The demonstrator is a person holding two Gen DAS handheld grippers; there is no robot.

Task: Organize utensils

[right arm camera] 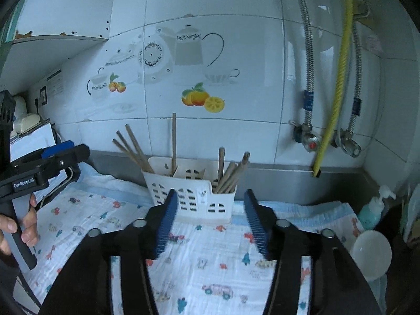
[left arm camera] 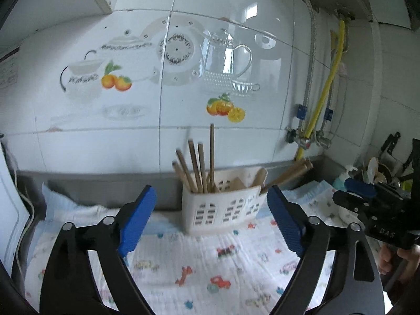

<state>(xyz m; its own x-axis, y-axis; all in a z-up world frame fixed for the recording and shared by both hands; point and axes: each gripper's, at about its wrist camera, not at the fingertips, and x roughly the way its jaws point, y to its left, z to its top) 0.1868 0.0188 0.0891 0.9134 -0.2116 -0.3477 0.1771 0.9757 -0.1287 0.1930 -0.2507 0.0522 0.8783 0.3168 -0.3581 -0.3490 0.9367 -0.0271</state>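
On a kitchen counter spread with a white muslin cloth printed with small cars and animals (left arm camera: 199, 257), I hold both tools short of the white slotted plastic utensil caddy (left arm camera: 221, 207), which stands at the cloth's far edge against the grey steel upstand below the tiled wall.

Going left to right in the left wrist view: my left gripper (left arm camera: 210, 218) has its blue ribbed pads spread wide, nothing between them, and the caddy shows straight ahead in the gap. In the caddy's left compartment a bundle of brown wooden chopsticks (left arm camera: 195, 168) stands nearly upright, fanning a little to the left, long axes rising out of the holder. At its right end several more wooden sticks (left arm camera: 291, 174) lean low to the right over the rim. Further right, my right gripper (left arm camera: 362, 199) enters from the frame edge, a hand on its handle.

In the right wrist view that gripper's pads also stand apart and empty, less widely, with the caddy's right compartment dead ahead and beyond the tips.

I judge no loose utensil remains on the visible cloth, so any coming move turns on the caddy ahead: the left tool lines up with the upright bundle, the right with the leaning sticks, neither clearly nearer.
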